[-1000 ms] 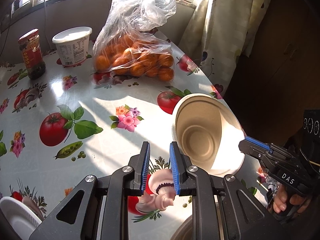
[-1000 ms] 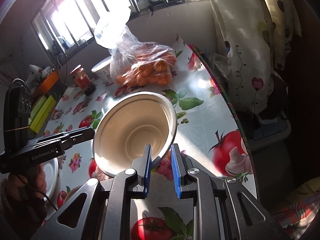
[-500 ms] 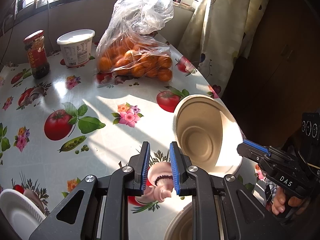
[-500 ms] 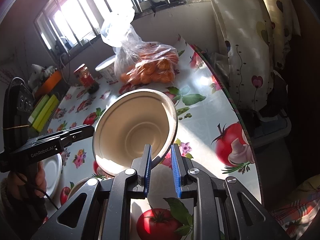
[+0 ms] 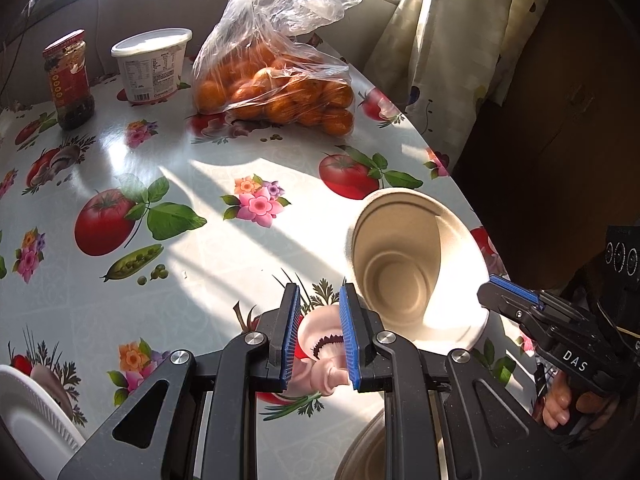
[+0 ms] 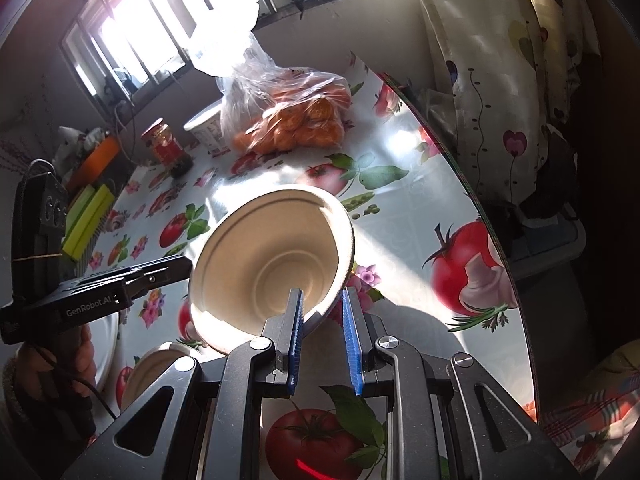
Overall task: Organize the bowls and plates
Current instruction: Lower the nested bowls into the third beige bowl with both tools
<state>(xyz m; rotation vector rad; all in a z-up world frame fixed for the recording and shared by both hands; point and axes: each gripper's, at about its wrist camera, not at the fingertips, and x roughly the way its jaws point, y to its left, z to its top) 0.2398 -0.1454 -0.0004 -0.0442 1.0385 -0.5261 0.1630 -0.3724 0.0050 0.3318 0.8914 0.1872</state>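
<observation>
Pale pulp bowl (image 6: 276,264) tilts above the flowered table (image 5: 192,184) — its rim pinched in the right gripper (image 6: 322,332), seemingly bound for a second bowl (image 6: 148,372) below; the left gripper (image 5: 318,340), clenched on nothing, waits alongside.

Your bowl (image 5: 416,272) looks like matt, smooth moulded paper pulp; the tablecloth (image 5: 192,168) is glossy plastic; the orange bag (image 5: 276,60) is thin, crinkled clear film.

Both wrist views angle down, close, sharing the table (image 5: 192,184) (its oranges (image 6: 296,120) too).
</observation>
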